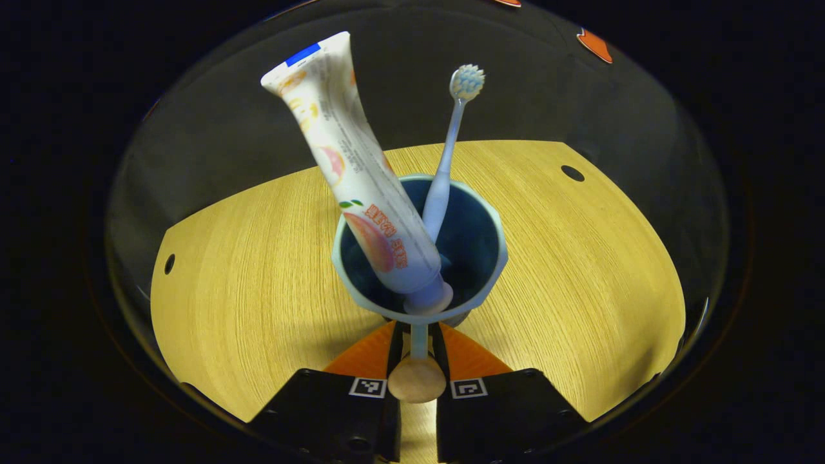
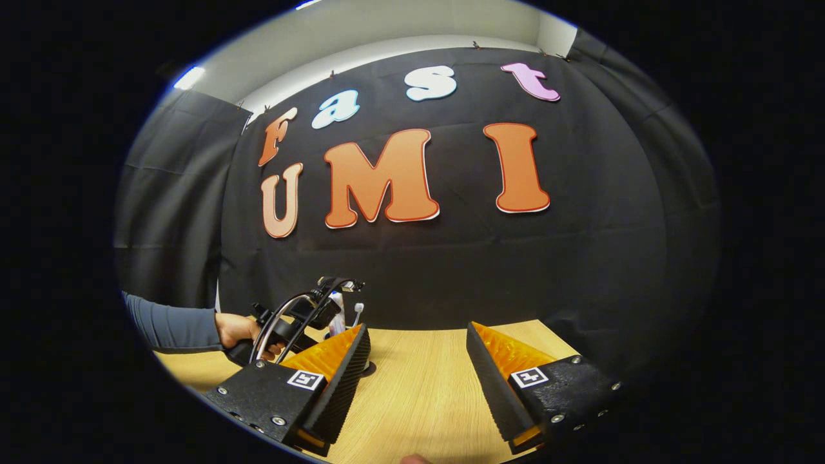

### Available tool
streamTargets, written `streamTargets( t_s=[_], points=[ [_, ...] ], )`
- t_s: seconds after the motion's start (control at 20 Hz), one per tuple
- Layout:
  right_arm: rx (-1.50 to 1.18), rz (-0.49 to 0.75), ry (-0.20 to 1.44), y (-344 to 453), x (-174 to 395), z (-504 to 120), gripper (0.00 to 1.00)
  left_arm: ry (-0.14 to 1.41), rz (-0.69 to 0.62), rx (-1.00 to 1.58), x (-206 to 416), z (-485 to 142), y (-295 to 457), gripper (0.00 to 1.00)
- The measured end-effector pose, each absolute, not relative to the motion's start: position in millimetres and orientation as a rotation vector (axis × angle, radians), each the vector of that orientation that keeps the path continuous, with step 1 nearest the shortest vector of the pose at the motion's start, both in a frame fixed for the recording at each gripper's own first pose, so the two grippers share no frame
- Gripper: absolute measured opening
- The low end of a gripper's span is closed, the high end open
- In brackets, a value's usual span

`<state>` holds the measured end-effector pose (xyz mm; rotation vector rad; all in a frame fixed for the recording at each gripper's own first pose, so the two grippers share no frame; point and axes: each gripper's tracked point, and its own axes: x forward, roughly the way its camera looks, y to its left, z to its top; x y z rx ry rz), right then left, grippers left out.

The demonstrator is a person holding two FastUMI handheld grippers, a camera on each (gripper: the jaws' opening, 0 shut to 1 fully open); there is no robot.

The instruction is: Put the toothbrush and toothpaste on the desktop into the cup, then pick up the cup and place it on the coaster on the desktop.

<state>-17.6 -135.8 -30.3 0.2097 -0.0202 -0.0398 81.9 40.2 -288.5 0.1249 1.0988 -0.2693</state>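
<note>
Left gripper view: left gripper [image 1: 417, 341], both fingers closed tight on the thin handle [image 1: 418, 339] of the cup, a round wooden knob [image 1: 416, 379] at the handle's near end showing between them. Cup [image 1: 490, 258], pale blue-green with a dark interior, sits above the wooden table [image 1: 580, 270]; whether its base touches the table cannot be told. Contents: toothpaste [image 1: 348, 161], white tube with peach print, cap down against the near rim and leaning up to the left; toothbrush [image 1: 451, 148], pale blue, bristle head up, leaning to the right, crossing behind the tube.

Right gripper view: right gripper [image 2: 419, 374], fingers spread wide apart, nothing between them, held over the table [image 2: 419, 399]. Farther off at left, a hand [image 2: 235, 330] with grey sleeve [image 2: 171, 327] holds the other gripper's grip. Toothbrush head [image 2: 358, 309] and tube top [image 2: 336, 319] are just visible beyond it.
</note>
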Motion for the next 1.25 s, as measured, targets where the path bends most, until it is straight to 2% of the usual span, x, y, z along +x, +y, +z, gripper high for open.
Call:
streamTargets(
  t_s=[0.15,0.25,0.3,0.5,0.55,0.6,0.75,1.25],
  points=[
    [0.21,-0.047,-0.006,-136.5,-16.9,-36.0,0.9,1.111,-0.273,0.132,78.3,-288.7,39.0,0.22],
    [0.213,-0.048,0.002,-133.9,-16.8,-37.9,0.9,1.093,-0.285,0.133,73.6,-284.6,41.6,0.27],
    [0.211,-0.047,0.004,-132.2,-17.1,-37.6,0.9,1.066,-0.285,0.142,75.1,-281.9,43.8,0.33],
    [0.182,-0.062,0.01,-133.0,-22.3,-32.9,0.9,0.955,-0.295,0.134,68.2,-250.9,54.2,1.0],
    [0.182,-0.064,0.009,-131.4,-24.8,-29.0,0.9,0.924,-0.294,0.127,66.4,-246.5,53.0,0.92],
    [0.176,-0.069,0.001,-131.3,-27.4,-23.6,0.9,0.884,-0.29,0.121,65.3,-235.8,54.6,1.0],
    [0.156,-0.085,-0.035,-128.8,-36.2,-4.9,0.9,0.718,-0.294,0.129,59.9,-192.2,63.0,1.0],
    [0.038,-0.08,-0.157,-86.9,-47.0,56.0,0.9,0.114,-0.165,0.112,20.1,-47.4,114.9,0.99]
  ],
)
